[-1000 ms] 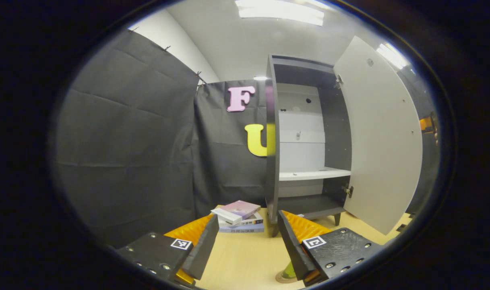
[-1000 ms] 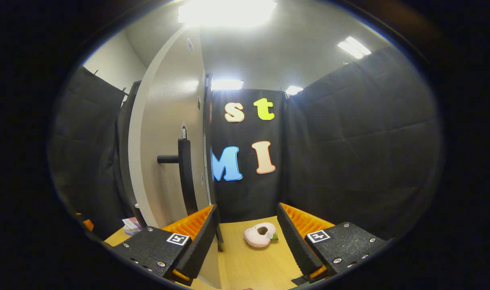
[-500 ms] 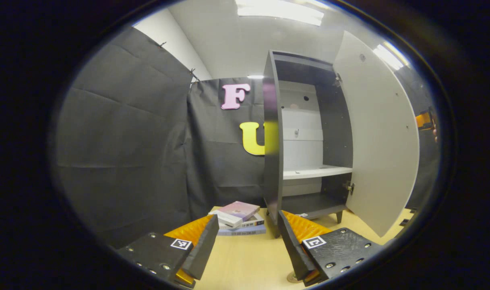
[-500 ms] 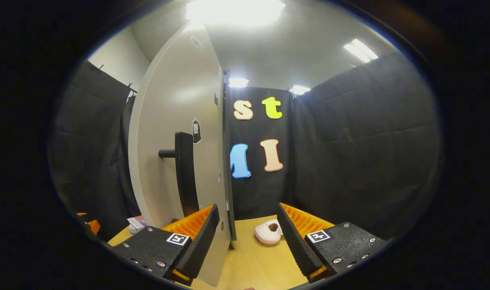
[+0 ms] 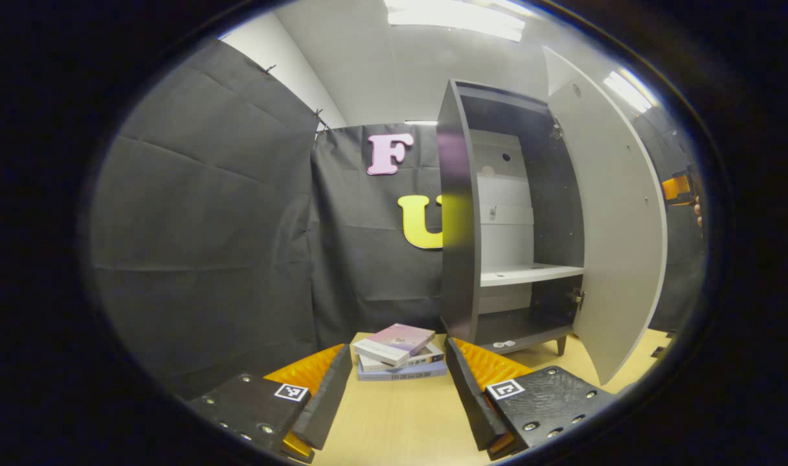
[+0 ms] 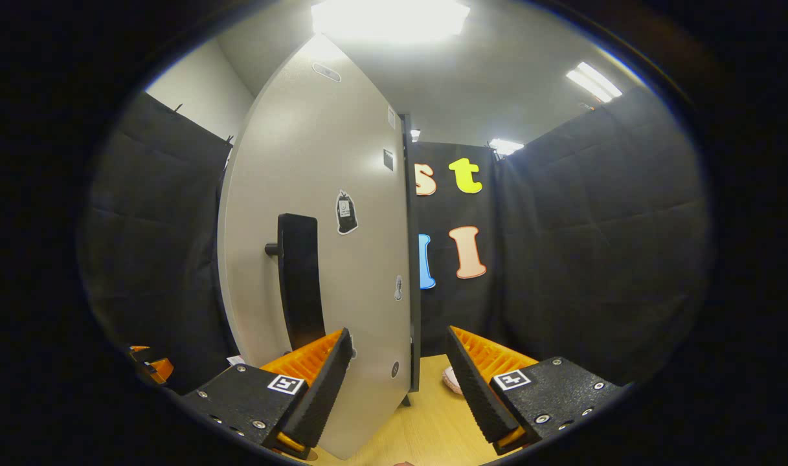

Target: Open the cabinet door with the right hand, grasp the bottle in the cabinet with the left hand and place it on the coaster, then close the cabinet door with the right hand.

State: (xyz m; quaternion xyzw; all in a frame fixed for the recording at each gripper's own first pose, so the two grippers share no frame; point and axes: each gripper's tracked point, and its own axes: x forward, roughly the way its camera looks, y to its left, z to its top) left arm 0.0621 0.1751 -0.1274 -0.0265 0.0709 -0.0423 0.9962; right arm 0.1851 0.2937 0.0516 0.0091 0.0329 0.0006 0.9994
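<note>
A: Item count?

B: One cabinet (image 5: 461, 213), one door (image 5: 617, 220), one white shelf (image 5: 529, 274), one door handle (image 6: 300, 278). Three books (image 5: 400, 353) in one stack on the tabletop (image 5: 394, 421), just left of the cabinet's foot. Two tools. The left tool (image 5: 399, 388) stands spread, nothing between its fingers. The right tool (image 6: 399, 388) also stands spread, empty. In the left gripper view a small part of the right tool (image 5: 675, 189) shows past the door's outer edge. Three small stickers show on the door's outer face in the right gripper view.

A: Changes against the earlier frames?

B: The door has swung further toward shut. One second ago the right gripper view met it nearly edge-on; its outer face now spans much of that view and hides part of the wall behind. The pink object (image 6: 452, 380) on the tabletop, fully visible earlier, now shows as a sliver beside the door's lower edge. The bottle and coaster, visible at the lower edge of the left gripper view one second ago, have left that view; their present position cannot be told. The book stack now sits more centrally between the left tool's fingers.

A: Orientation of door and handle?

B: Door upright, long axis vertical, hinged on the cabinet's right side, still partly open with the interior visible. The handle is a vertical bar standing off the outer face on a short horizontal post, just above the right tool's left finger.
</note>
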